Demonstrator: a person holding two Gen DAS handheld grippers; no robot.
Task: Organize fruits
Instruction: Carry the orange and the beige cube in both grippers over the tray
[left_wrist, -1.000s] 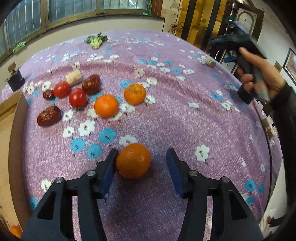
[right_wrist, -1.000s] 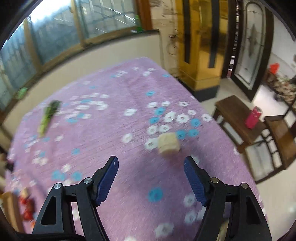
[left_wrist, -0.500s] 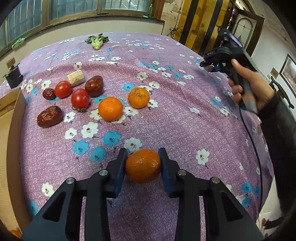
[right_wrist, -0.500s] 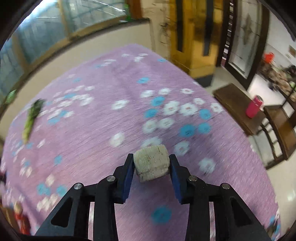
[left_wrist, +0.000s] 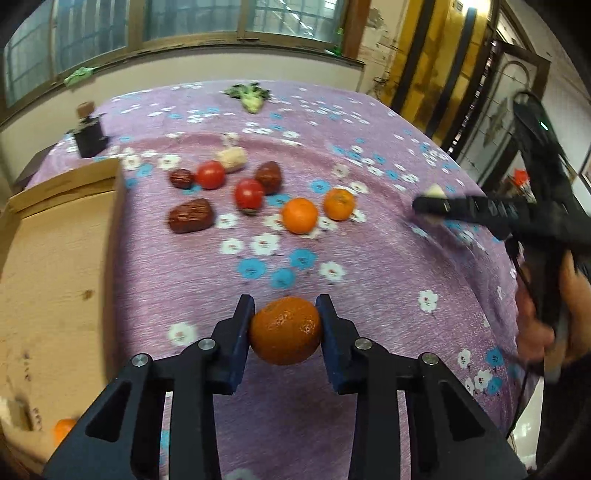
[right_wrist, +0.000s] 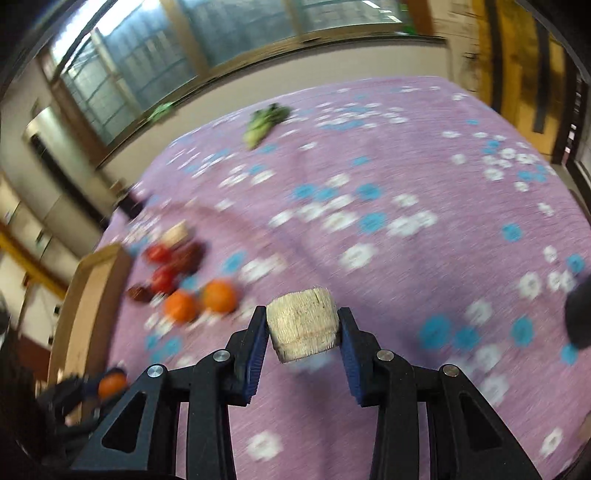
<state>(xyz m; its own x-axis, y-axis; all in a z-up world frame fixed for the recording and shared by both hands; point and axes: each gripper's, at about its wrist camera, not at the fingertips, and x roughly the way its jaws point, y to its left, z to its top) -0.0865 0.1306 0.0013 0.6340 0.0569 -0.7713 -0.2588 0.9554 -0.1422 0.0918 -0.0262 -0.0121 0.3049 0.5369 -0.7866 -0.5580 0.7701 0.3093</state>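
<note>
Your left gripper is clamped on a round orange mandarin, held above the near part of the purple flowered tablecloth. Your right gripper is closed on a pale, fibrous cut cylinder, also over the cloth. Ahead of the left gripper lies a loose cluster: two more orange mandarins, two red tomatoes, three dark red-brown dates, and one pale cut chunk like the one you hold. A leafy green vegetable sits alone near the far edge, well apart. A light wooden box stands at the cloth's left side, with one mandarin visible at its near corner. A small black device stands beyond the box.
</note>
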